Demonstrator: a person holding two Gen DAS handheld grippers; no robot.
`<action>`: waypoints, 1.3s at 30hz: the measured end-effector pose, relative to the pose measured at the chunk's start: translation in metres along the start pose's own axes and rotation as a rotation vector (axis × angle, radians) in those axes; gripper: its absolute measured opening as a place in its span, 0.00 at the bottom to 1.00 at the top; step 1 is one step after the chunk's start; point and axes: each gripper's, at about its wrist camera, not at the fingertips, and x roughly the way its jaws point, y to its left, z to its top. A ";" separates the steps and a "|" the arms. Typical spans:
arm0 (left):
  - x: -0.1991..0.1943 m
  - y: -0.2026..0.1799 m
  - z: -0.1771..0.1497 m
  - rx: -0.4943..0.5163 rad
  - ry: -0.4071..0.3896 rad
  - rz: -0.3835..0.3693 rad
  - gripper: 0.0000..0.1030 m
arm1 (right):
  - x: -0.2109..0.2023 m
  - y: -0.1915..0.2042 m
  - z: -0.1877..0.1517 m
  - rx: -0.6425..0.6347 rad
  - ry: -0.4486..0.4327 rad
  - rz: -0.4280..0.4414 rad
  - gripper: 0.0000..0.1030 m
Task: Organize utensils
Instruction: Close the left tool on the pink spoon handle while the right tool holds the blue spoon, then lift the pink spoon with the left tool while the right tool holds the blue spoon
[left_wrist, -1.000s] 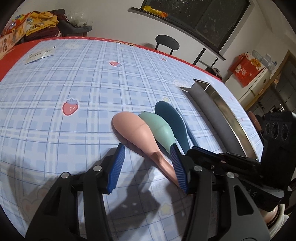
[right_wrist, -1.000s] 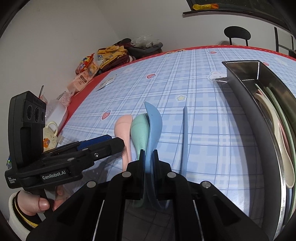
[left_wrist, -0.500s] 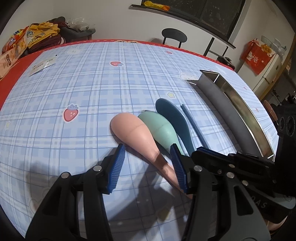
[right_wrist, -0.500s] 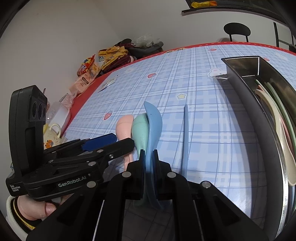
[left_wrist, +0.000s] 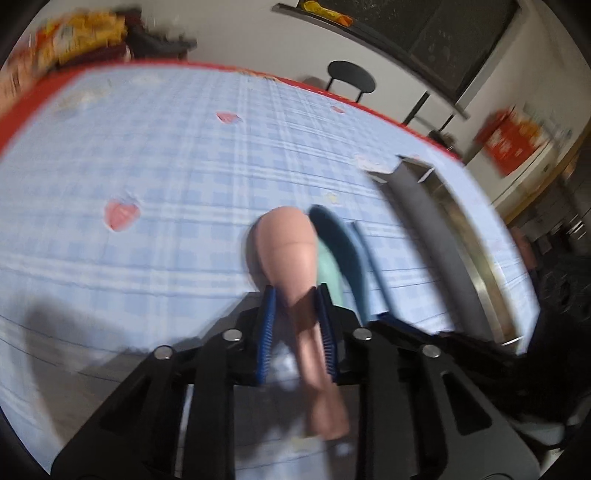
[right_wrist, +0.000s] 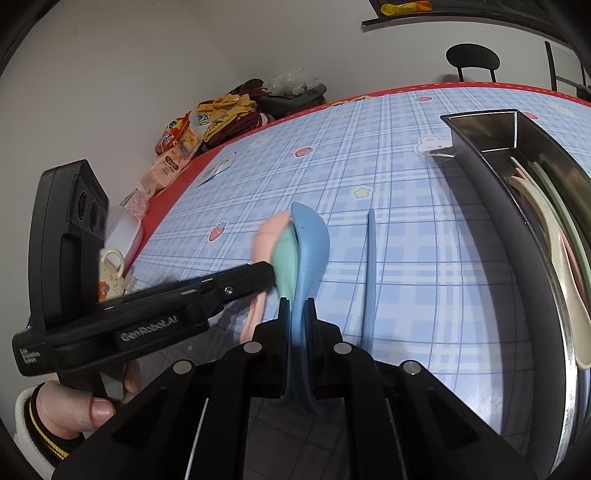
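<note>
Left hand-held gripper pinches pink spoon at the neck; right hand-held gripper clamps blue spoon on edge. Green spoon lies between them on counter. Likely destination: metal tray, just beside, already holding spoons.

Home dining rm: plaid tablecloth, chair, snack bags.

The right gripper clamps the blue plastic spoon on edge above the counter; a stainless steel tray holds pale spoons.
</note>
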 end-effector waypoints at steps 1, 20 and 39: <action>0.001 0.002 0.000 -0.023 -0.002 -0.023 0.24 | 0.000 0.000 0.000 0.000 0.001 0.002 0.10; 0.000 -0.001 0.008 0.056 0.011 0.076 0.24 | 0.002 0.000 0.001 0.006 0.006 0.011 0.09; 0.001 -0.024 -0.006 0.426 0.024 0.434 0.43 | 0.002 0.000 -0.001 0.004 0.008 0.014 0.09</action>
